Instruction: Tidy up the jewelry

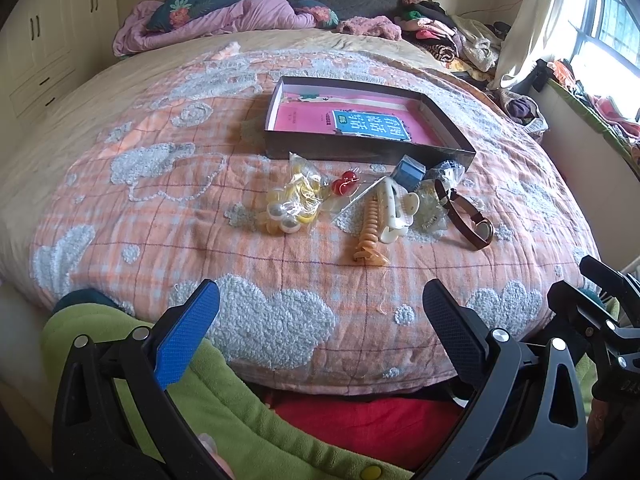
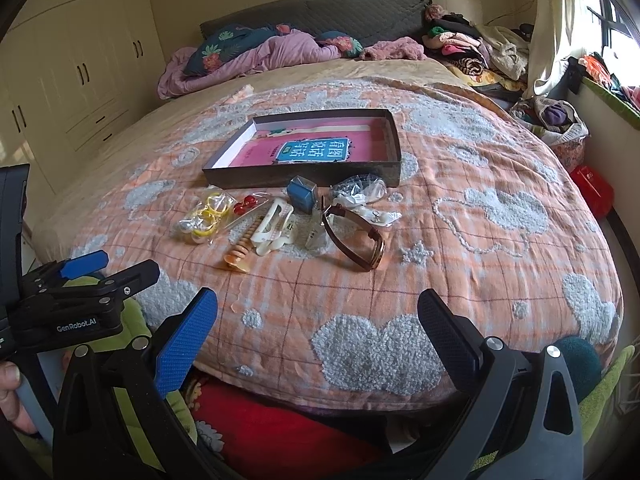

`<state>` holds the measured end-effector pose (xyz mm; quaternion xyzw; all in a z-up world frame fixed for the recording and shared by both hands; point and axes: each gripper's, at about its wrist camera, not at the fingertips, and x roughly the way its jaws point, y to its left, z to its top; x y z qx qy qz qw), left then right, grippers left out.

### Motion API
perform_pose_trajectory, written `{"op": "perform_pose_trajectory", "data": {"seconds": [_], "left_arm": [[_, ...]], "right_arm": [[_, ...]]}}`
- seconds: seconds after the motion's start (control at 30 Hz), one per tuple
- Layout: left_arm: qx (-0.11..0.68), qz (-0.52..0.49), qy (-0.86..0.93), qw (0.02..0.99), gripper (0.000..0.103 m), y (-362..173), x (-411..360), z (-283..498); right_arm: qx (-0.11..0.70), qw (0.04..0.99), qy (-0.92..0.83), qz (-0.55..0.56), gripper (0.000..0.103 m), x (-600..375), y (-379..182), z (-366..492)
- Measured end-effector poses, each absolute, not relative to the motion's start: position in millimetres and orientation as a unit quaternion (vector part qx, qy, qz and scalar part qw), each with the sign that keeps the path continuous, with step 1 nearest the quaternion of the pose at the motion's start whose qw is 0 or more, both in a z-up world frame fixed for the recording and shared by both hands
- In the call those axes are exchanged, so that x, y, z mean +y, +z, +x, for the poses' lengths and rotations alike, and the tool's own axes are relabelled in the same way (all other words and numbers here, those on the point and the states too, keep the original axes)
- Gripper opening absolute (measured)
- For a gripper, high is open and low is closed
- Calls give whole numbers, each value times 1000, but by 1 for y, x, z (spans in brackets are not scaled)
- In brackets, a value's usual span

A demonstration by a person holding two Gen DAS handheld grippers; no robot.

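Jewelry lies in a loose cluster on the quilt, just in front of the shallow dark box, and nothing of it is in my tools. Nearest me, my left gripper hangs over the quilt's near edge with its jaws well apart and nothing between them; my right gripper is the same — spread wide, holding nothing. In the right wrist view I can also see the left gripper off to the side (a hand grips its handle at the frame's edge).

Beyond the fingertips, the orange spiral clip comes first, its long axis running away from me toward the box. Touching it on the right is the white hair claw, lying along much the same line. Left of these sits a clear bag of pearl and yellow pieces, with a small red pair just behind it on a clear packet. To the right, the brown strap watch lies on its side as an open loop, long axis slanting from near the box out toward the right. A small blue box stands just behind it, beside a crumpled clear bag that touches the dark box's front wall.

The dark box lies with its long side across my view — a pink book flat inside it.
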<state>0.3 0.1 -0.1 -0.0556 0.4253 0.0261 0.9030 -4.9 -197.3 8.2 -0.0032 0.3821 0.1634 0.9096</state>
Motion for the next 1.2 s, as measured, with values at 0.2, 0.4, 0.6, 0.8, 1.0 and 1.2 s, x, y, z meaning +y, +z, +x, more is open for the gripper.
{"op": "perform_pose_trajectory", "data": {"seconds": [0.2,0.4,0.6,0.8,1.0,1.2], "left_arm": [[424,-56,25,903,95,0,0,0],[425,-56,26,903,95,2,0,2],[424,-57,25,904,95,6,-4,5],[423,-57,25,904,95,5,-3,2],[423,-57,25,904,95,5,-3,2],[421,-61,31,904,95,4,-1,7]], "right_arm": [[380,910,164,-2,99,-198,9,-5],[381,910,165,-1,99,-197,9,-5],[381,910,165,0,99,-197,8,-5],[381,910,165,0,99,-198,8,-4],[382,909,165,0,99,-199,6,-3],[383,909,164,0,99,-199,6,-2]]}}
